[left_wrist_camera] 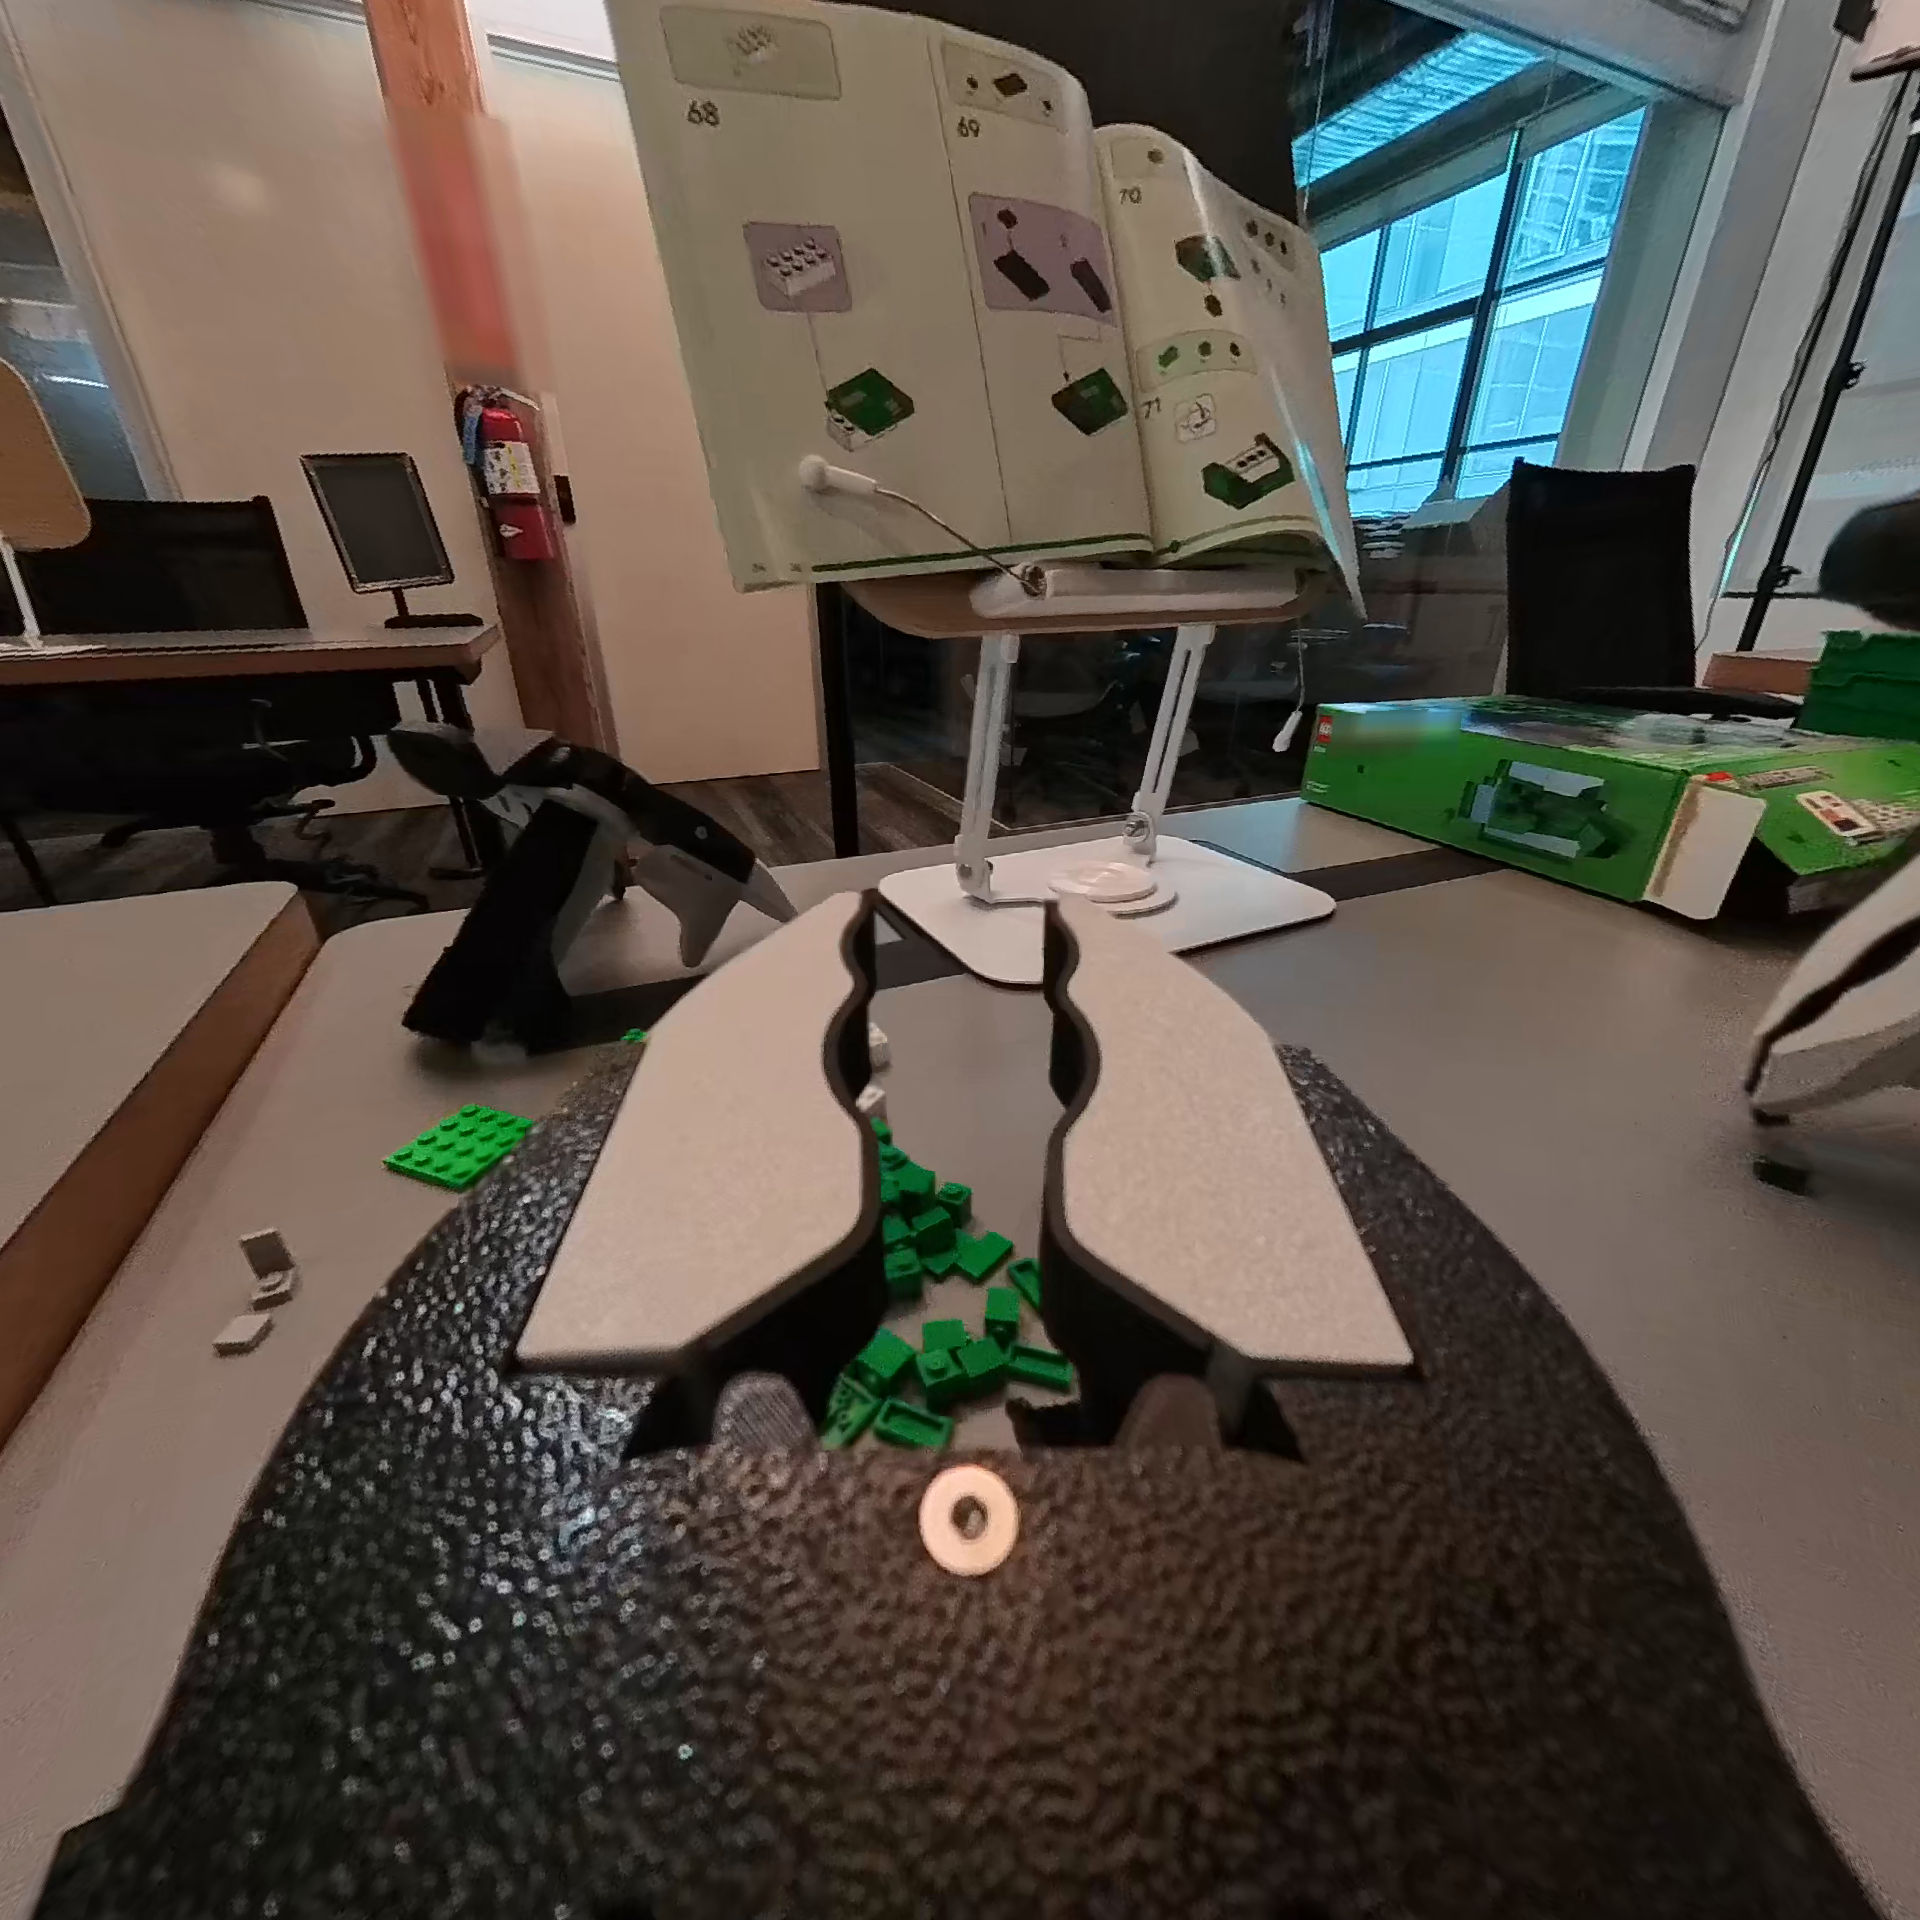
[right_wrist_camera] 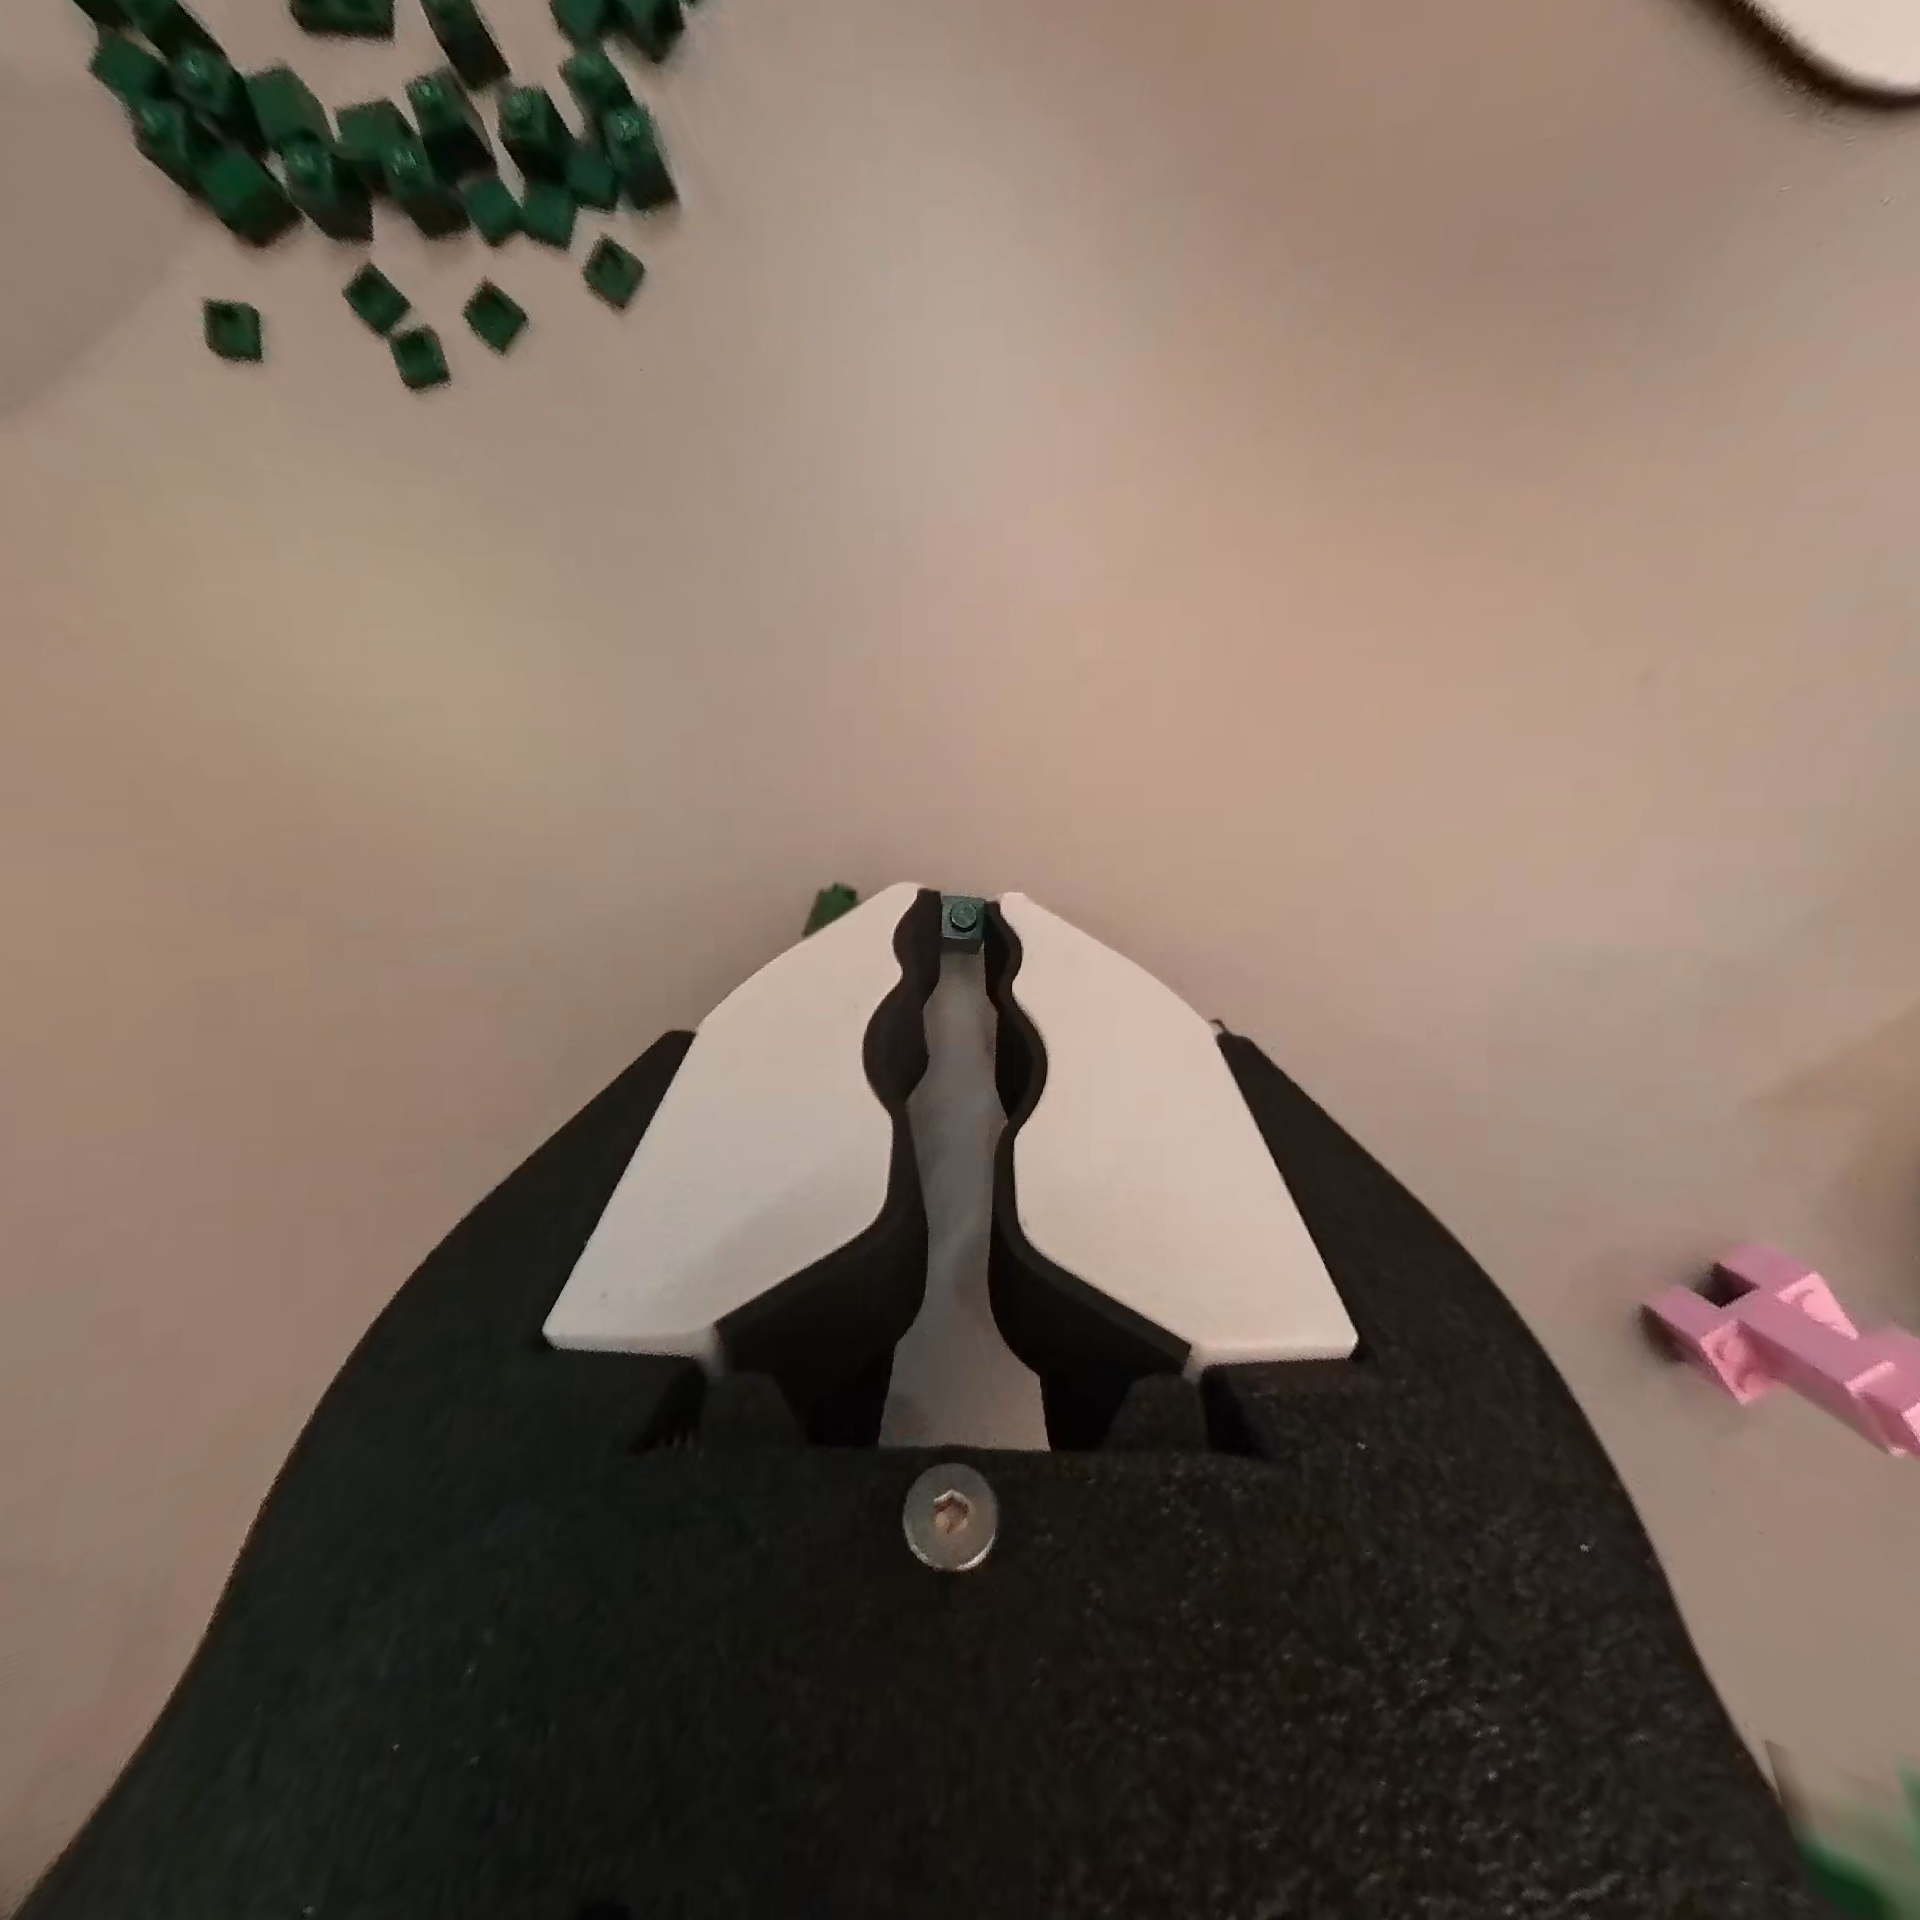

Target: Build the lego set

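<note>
My left gripper [left_wrist_camera: 961, 920] is open and empty, held above a heap of small green bricks [left_wrist_camera: 940, 1309] that shows between its jaws. A bright green plate [left_wrist_camera: 457, 1143] lies to its left on the table. My right gripper [right_wrist_camera: 961, 906] points down at the table and is shut on a small dark green 1x1 brick [right_wrist_camera: 962, 923] pinched at its tips. The heap of dark green bricks [right_wrist_camera: 395, 145] lies at the upper left of the right wrist view. The right gripper's white finger [left_wrist_camera: 1829, 1029] shows at the right edge of the left wrist view.
An open instruction booklet [left_wrist_camera: 977, 301] rests on a white stand [left_wrist_camera: 1101, 904] behind the heap. A green set box [left_wrist_camera: 1600, 800] lies at the right. A spare black gripper [left_wrist_camera: 561, 873] stands at the left. Small grey tiles [left_wrist_camera: 260, 1288] lie front left. A pink piece [right_wrist_camera: 1787, 1340] lies at the right. My hands' fingertips stand some 30 cm from each other. My left tips are about 45 cm from the pink piece [right_wrist_camera: 1787, 1340], my right tips only 15 cm.
</note>
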A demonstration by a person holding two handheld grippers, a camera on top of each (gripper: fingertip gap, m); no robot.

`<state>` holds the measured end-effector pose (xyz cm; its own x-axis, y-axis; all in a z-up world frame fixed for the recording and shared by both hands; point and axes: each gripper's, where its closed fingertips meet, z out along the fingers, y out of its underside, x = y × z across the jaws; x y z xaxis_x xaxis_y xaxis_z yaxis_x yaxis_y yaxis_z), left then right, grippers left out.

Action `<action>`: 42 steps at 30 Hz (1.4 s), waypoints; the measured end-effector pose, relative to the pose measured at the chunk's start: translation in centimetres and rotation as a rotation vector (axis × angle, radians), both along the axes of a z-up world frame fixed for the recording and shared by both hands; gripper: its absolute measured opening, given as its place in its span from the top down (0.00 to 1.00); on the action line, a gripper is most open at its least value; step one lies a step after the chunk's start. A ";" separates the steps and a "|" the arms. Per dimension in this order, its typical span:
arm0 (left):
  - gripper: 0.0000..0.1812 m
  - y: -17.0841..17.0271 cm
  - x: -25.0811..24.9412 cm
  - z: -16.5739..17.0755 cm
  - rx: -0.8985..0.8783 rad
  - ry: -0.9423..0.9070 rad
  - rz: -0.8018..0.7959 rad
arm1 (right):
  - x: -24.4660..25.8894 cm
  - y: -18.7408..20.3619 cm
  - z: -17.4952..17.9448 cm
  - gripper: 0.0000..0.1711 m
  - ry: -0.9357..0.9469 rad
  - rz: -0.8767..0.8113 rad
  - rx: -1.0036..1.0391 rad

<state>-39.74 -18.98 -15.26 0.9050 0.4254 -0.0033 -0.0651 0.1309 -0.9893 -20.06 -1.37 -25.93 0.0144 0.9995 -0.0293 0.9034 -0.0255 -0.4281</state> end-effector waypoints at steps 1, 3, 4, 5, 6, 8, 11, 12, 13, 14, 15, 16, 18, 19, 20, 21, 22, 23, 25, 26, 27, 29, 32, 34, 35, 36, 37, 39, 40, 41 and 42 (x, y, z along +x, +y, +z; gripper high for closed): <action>0.83 -0.2 -0.3 0.0 0.001 -0.002 0.010 | 0.2 0.0 -0.2 0.96 -0.010 -0.003 -0.008; 0.83 -0.6 -0.7 0.1 0.015 -0.016 0.023 | 0.5 -0.1 -0.6 0.96 -0.031 -0.003 -0.032; 0.83 -0.8 -0.9 0.1 0.022 -0.023 0.027 | 0.5 -0.2 -0.6 0.95 -0.028 -0.007 -0.040; 0.83 -0.9 -1.1 0.1 0.025 -0.028 0.031 | 0.4 -0.1 -0.5 0.95 -0.022 -0.018 -0.038; 0.83 -1.0 -1.2 0.1 0.024 -0.026 0.036 | 0.3 0.1 -0.4 0.95 -0.016 -0.029 -0.034; 0.83 -1.3 -1.6 0.1 0.012 -0.007 0.056 | 0.1 0.4 0.2 0.95 0.015 -0.056 -0.024; 0.83 -2.1 -2.4 0.4 0.008 0.013 0.094 | -0.4 0.6 1.8 0.91 0.093 -0.101 -0.044; 0.83 -2.5 -2.7 0.4 0.013 0.011 0.107 | -0.6 0.6 2.3 0.90 0.117 -0.112 -0.045; 0.83 -2.7 -3.0 0.5 0.019 0.008 0.118 | -0.9 0.6 3.0 0.89 0.149 -0.114 -0.042; 0.83 -3.0 -3.2 0.5 0.024 0.005 0.126 | -1.5 0.2 3.7 0.89 0.196 -0.111 -0.045; 0.84 -3.2 -3.4 0.6 0.029 0.002 0.136 | -2.4 -0.4 4.7 0.90 0.259 -0.106 -0.057; 0.84 -3.4 -3.6 0.6 0.034 0.001 0.144 | -3.7 -1.6 5.7 0.91 0.339 -0.087 -0.081; 0.84 -3.5 -3.8 0.6 0.044 -0.006 0.149 | -6.5 -5.5 7.4 0.92 0.531 0.009 -0.158; 0.84 -3.4 -3.7 0.5 0.044 -0.008 0.146 | -7.7 -7.8 7.6 0.92 0.604 0.065 -0.198; 0.84 -3.3 -3.7 0.4 0.036 -0.004 0.144 | -8.8 -9.9 7.2 0.92 0.647 0.106 -0.218; 0.84 -3.2 -3.8 0.3 0.026 0.003 0.149 | -9.8 -11.6 6.3 0.90 0.658 0.150 -0.213; 0.84 -3.3 -3.8 0.4 0.024 0.012 0.157 | -10.7 -13.1 5.1 0.89 0.640 0.198 -0.191; 0.84 -3.5 -3.9 0.6 0.031 0.021 0.164 | -11.4 -14.6 3.9 0.88 0.598 0.249 -0.173; 0.84 -4.0 -4.1 1.0 0.050 0.029 0.182 | -12.9 -17.0 2.5 0.87 0.545 0.367 -0.113; 0.84 -4.2 -4.3 1.0 0.055 0.028 0.190 | -13.7 -17.7 2.1 0.89 0.536 0.422 -0.067; 0.84 -4.4 -4.5 1.0 0.057 0.023 0.196 | -14.4 -18.3 1.6 0.90 0.517 0.484 -0.026; 0.84 -4.8 -4.9 1.0 0.067 0.007 0.206 | -15.7 -18.6 0.8 0.88 0.476 0.551 0.050; 0.84 -5.2 -5.2 1.1 0.088 -0.012 0.211 | -17.3 -19.0 0.7 0.87 0.467 0.609 0.076; 0.84 -5.3 -5.3 1.1 0.088 -0.017 0.211 | -18.3 -18.8 0.8 0.87 0.460 0.613 0.085; 0.84 -5.3 -5.3 1.1 0.089 -0.019 0.209 | -18.8 -18.5 0.8 0.87 0.453 0.604 0.089; 0.84 -5.2 -5.3 1.1 0.090 -0.018 0.207 | -19.3 -18.3 0.9 0.88 0.450 0.593 0.086; 0.84 -5.2 -5.2 1.2 0.090 -0.017 0.205 | -19.7 -18.2 0.9 0.88 0.441 0.580 0.076; 0.84 -5.1 -5.2 1.2 0.087 -0.016 0.203 | -20.5 -18.0 0.8 0.88 0.423 0.573 0.067; 0.84 -5.1 -5.1 1.2 0.087 -0.016 0.200 | -20.8 -17.8 0.7 0.88 0.412 0.570 0.079; 0.84 -5.1 -5.1 1.2 0.087 -0.018 0.199 | -21.0 -17.6 0.6 0.89 0.400 0.571 0.090; 0.84 -5.1 -5.2 1.2 0.089 -0.021 0.198 | -21.1 -17.5 0.4 0.89 0.387 0.572 0.095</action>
<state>-44.91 -24.07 -14.08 0.8030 0.5930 0.0601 -0.0775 0.2040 -0.9759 -41.16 -18.86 -25.51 -0.5094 0.8452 0.1616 0.5458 0.4626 -0.6987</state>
